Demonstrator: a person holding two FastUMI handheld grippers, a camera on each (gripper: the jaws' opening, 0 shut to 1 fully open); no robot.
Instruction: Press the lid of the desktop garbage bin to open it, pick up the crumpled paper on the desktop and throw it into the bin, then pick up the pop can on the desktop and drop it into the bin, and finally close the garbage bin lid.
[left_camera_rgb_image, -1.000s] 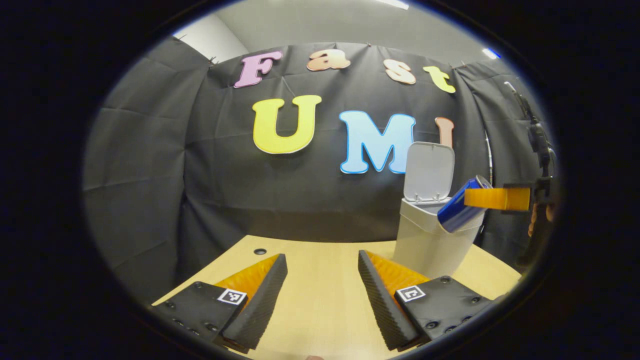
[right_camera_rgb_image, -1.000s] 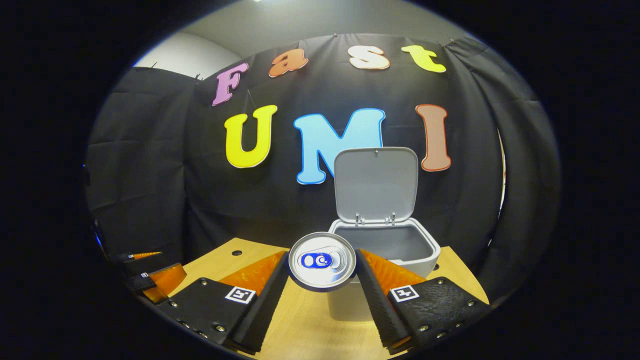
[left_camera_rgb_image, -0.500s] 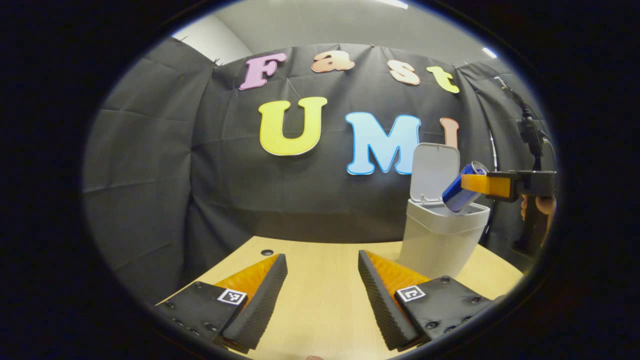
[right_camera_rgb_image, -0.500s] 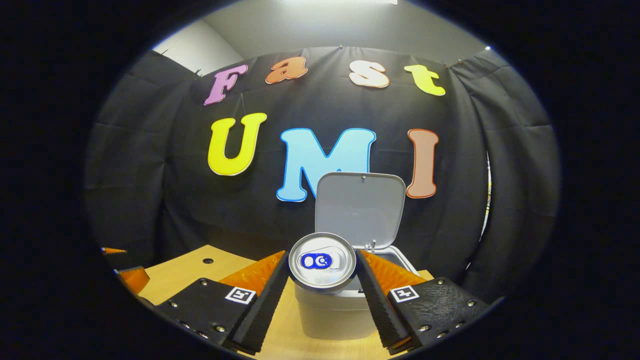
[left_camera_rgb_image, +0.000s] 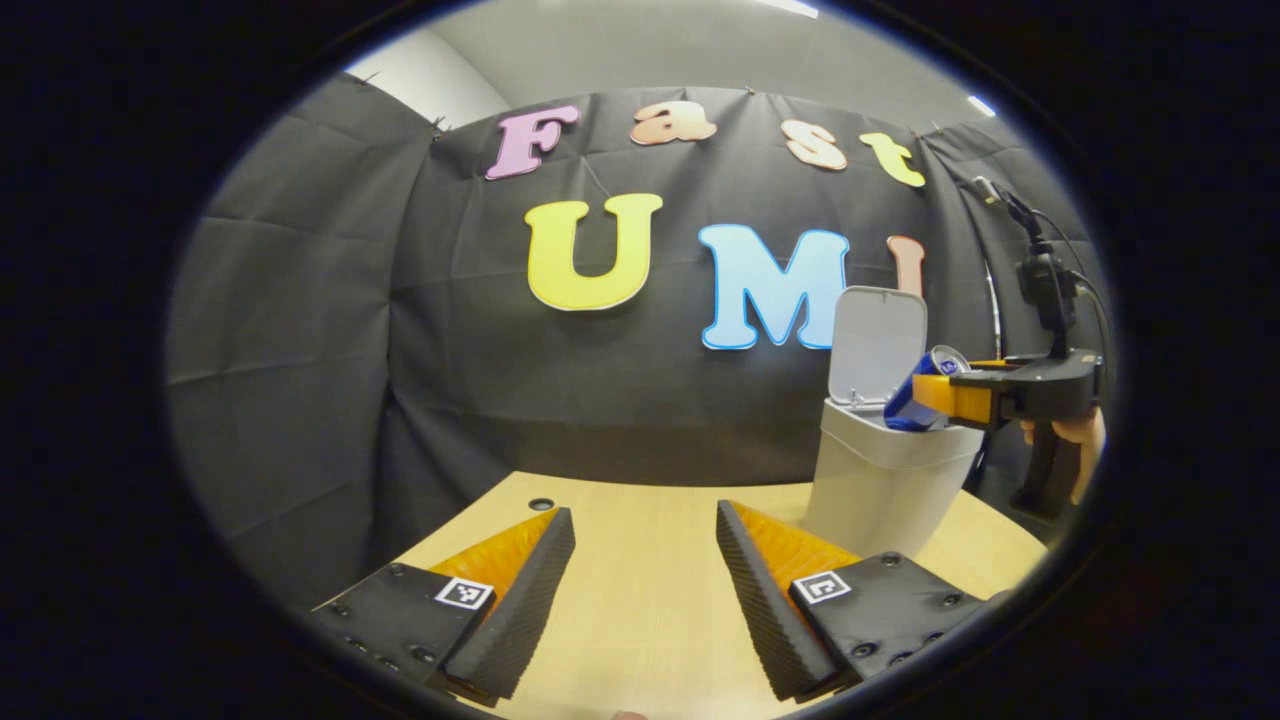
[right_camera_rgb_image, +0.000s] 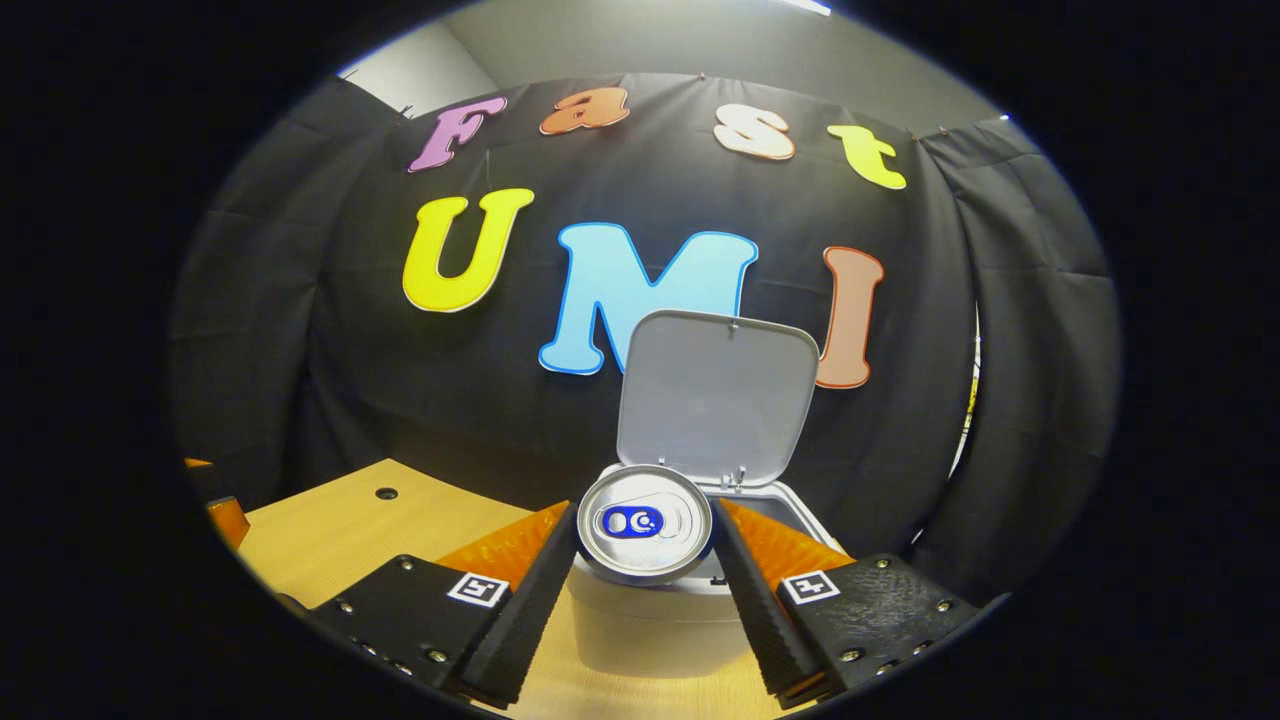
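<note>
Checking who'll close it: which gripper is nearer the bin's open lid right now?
Right. The right gripper holds the pop can over the bin's opening, just in front of the raised lid. The left gripper hangs open over the table, off to the side.

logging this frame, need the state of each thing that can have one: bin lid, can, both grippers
bin lid: open, standing upright behind the opening
garbage bin: upright on the desk, mouth uncovered
pop can: held tilted at the bin's mouth, bottom end dipping in, not released
right gripper: jaws shut on the pop can
left gripper: jaws open, holding nothing, over the desk
</note>
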